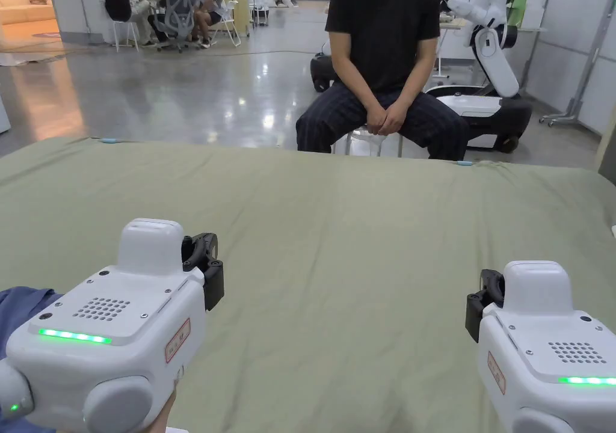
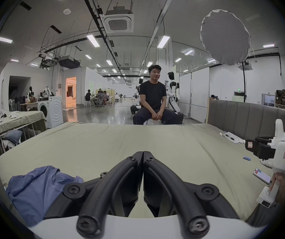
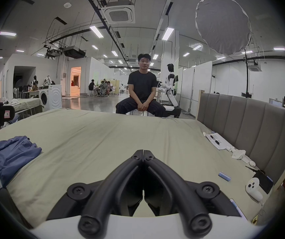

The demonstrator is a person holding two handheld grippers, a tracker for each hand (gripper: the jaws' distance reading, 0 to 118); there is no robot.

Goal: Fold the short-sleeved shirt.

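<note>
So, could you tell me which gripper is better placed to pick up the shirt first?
Left. The shirt lies crumpled at the bed's near left corner, just beside the left gripper. The right gripper hovers across the bed, far from it. Both are shut and hold nothing.

Red-bordered labels on the tongs' white housings, print too small to read, no other legible text
</note>
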